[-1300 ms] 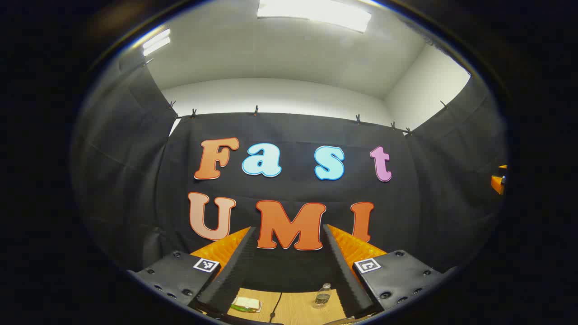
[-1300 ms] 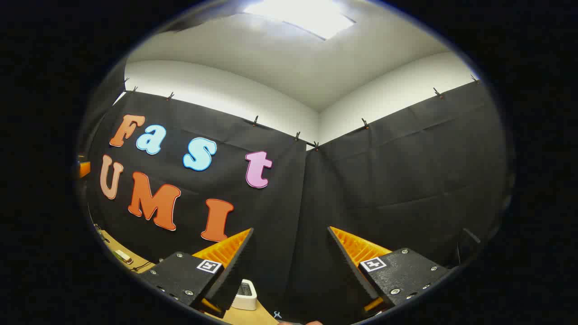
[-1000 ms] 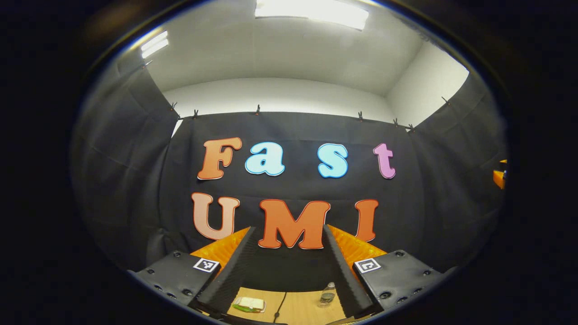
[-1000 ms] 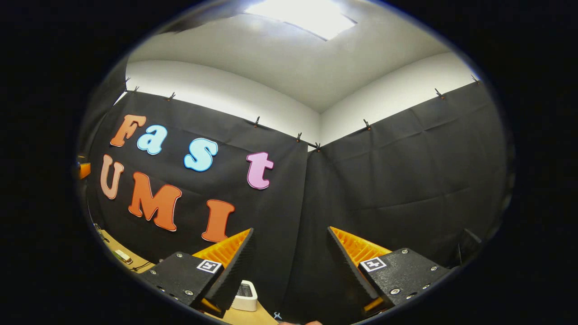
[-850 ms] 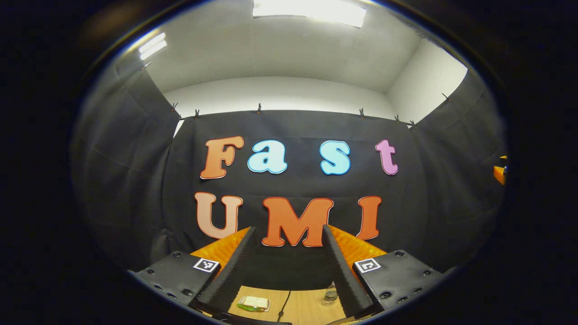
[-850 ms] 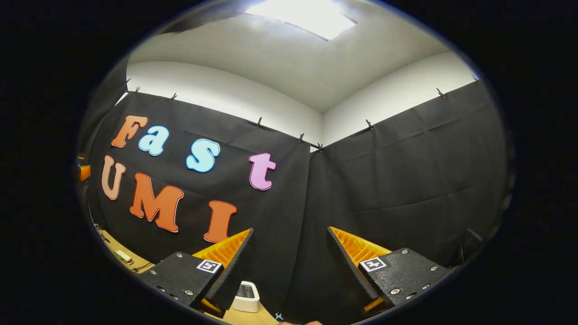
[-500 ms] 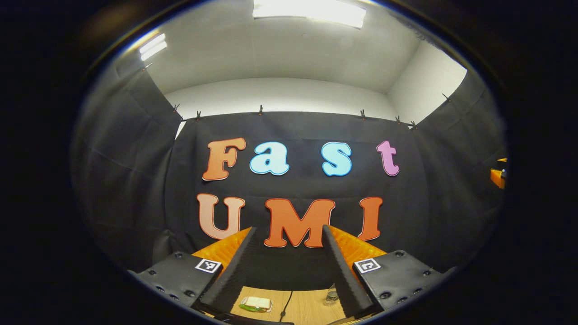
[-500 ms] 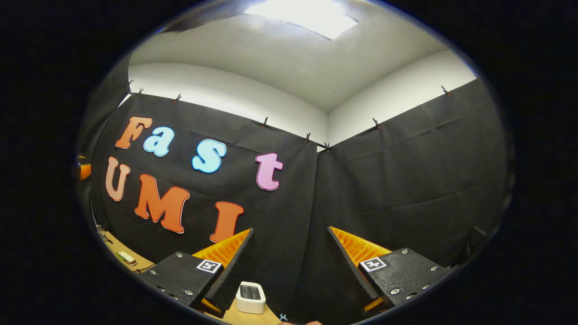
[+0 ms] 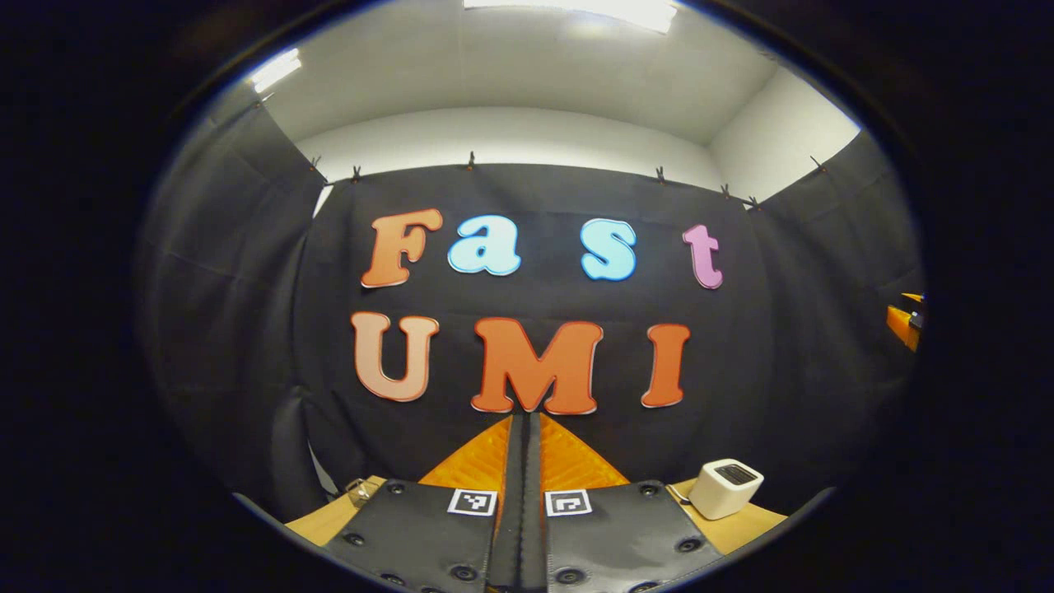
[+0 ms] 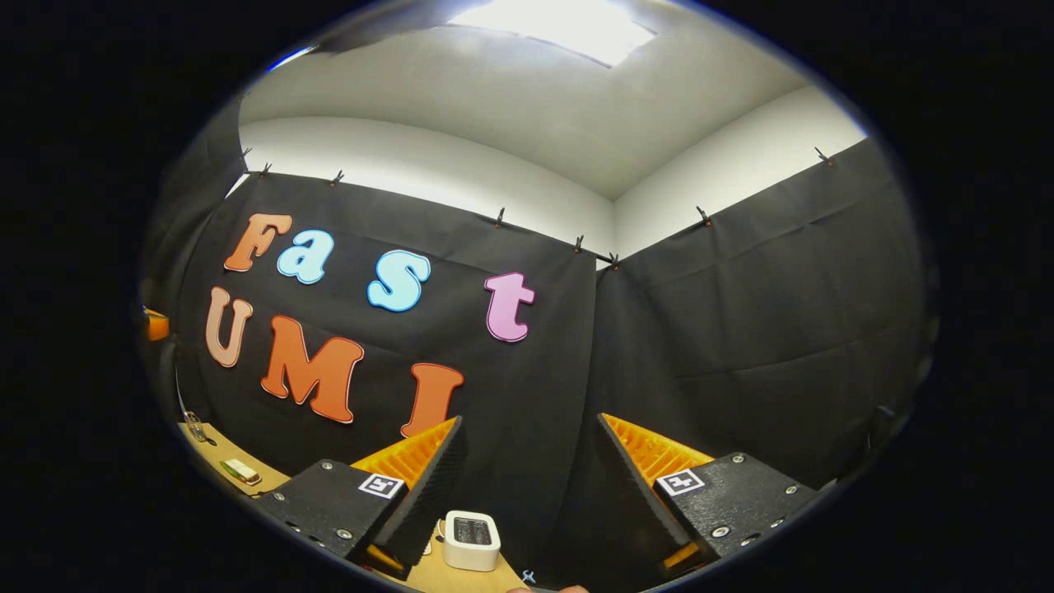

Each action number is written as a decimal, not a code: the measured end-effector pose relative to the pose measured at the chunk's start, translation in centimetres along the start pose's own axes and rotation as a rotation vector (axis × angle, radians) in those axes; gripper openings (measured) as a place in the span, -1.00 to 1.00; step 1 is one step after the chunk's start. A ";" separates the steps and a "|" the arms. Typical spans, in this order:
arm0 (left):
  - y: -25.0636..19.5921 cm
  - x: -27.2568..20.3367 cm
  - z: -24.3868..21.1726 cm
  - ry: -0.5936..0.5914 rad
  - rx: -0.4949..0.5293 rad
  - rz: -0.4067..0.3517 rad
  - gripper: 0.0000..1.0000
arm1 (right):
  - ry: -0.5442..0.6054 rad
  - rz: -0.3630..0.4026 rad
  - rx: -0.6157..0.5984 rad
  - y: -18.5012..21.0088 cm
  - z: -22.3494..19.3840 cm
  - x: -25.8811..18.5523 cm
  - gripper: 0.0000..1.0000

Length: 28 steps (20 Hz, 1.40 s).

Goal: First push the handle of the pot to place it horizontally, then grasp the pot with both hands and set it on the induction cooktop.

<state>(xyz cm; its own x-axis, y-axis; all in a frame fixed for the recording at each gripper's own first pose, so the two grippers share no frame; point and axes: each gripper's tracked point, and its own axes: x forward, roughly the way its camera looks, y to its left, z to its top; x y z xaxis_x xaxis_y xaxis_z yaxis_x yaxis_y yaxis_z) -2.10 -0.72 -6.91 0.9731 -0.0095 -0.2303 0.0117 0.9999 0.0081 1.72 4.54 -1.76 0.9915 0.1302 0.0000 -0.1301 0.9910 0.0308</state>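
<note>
Since earlier frames: left gripper (image 9: 524, 445) jaws closed on nothing, tilted down toward table (image 9: 741, 527); right gripper (image 10: 527, 461) jaws open, empty; handle push and pot lift judged pending.

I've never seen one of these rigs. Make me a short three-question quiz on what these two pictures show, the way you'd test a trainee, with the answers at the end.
1. True or false: the left gripper has its two fingers pressed together with nothing between them.
2. Multiple choice: the right gripper is A) shut on a pot, B) open with nothing held, C) shut with nothing held.
3. Fill in: in the right gripper view, the small white box stands on the wooden ____, by that gripper's finger on the left of the picture.

Key: 1 true; 2 B; 3 table. The white box also shows in the left gripper view, at the lower right.
</note>
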 end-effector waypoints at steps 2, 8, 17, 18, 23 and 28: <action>-2.3 0.7 -2.9 0.100 0.011 -0.050 -0.84 | 0.009 0.004 0.003 0.0 -0.5 0.3 0.92; -8.0 -1.5 -15.6 0.497 0.059 -0.203 -0.85 | 0.025 0.021 0.019 -0.5 -1.7 0.9 0.92; -10.5 -11.1 -30.3 1.053 -0.027 -0.178 -0.84 | 0.052 0.043 0.028 -2.0 -4.3 1.9 0.92; -10.5 -12.3 -31.9 1.106 -0.051 -0.168 -0.84 | 0.056 0.045 0.029 -2.2 -4.6 2.0 0.92; -10.3 -16.6 -35.8 1.297 -0.133 -0.097 -0.84 | 0.078 0.063 0.046 -2.8 -6.0 2.2 0.92; -10.4 -20.5 -38.4 1.448 -0.195 -0.037 -0.84 | 0.084 0.070 0.050 -3.7 -6.6 2.3 0.92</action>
<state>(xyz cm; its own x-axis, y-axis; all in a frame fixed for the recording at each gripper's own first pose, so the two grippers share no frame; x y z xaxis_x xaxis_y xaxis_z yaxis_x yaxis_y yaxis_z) -31.03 -10.49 -39.69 -0.1060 -0.1335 -0.9854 -0.1141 0.9860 -0.1213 4.50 1.38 -8.45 0.9759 0.2031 -0.0795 -0.1965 0.9769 0.0836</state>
